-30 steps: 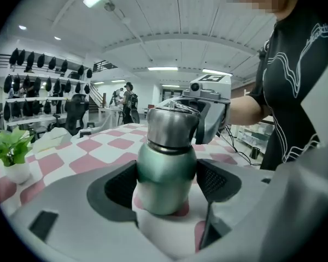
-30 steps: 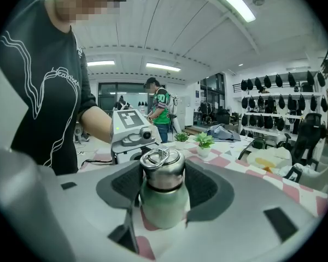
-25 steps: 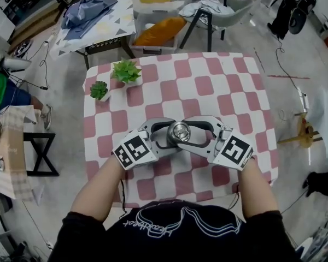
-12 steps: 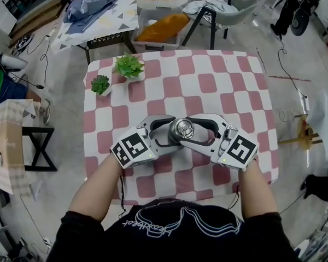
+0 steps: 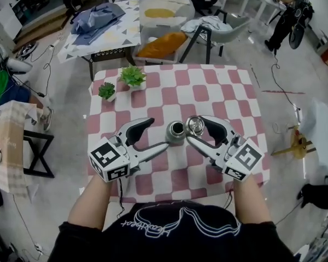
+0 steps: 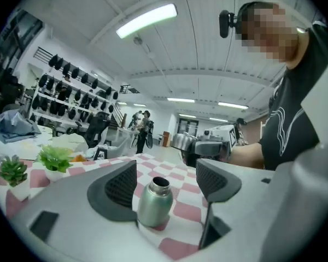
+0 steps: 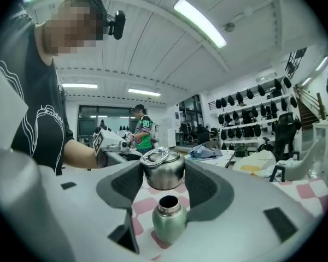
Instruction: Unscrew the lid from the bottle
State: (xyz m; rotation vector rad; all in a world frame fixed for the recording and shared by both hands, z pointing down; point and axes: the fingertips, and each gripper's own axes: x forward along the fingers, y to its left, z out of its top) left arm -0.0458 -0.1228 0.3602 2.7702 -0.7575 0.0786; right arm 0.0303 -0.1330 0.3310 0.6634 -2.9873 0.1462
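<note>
A small steel bottle (image 5: 175, 131) stands upright on the red-and-white checked table (image 5: 218, 91), its mouth uncovered. The steel lid (image 5: 195, 125) with its ring handle is off the bottle, just to its right, and my right gripper (image 5: 194, 129) is shut on it. In the right gripper view the lid (image 7: 163, 169) sits between the pads above the bottle (image 7: 169, 218). My left gripper (image 5: 159, 134) is open to the left of the bottle. In the left gripper view the bottle (image 6: 153, 201) stands between the wide-apart jaws of the left gripper (image 6: 167, 182), close to the left pad; I cannot tell if it touches.
Two small potted plants (image 5: 133, 76) (image 5: 106, 90) stand at the table's far left corner. Beyond the far edge are a cloth-covered side table (image 5: 106, 29), a bin with an orange cushion (image 5: 161, 37) and a chair (image 5: 213, 23). A black stool (image 5: 38, 154) is left of the table.
Both grippers were closed around the capped bottle. Now the left one has opened and drawn back left, and the right one has come away to the right with the lid, baring the mouth.
</note>
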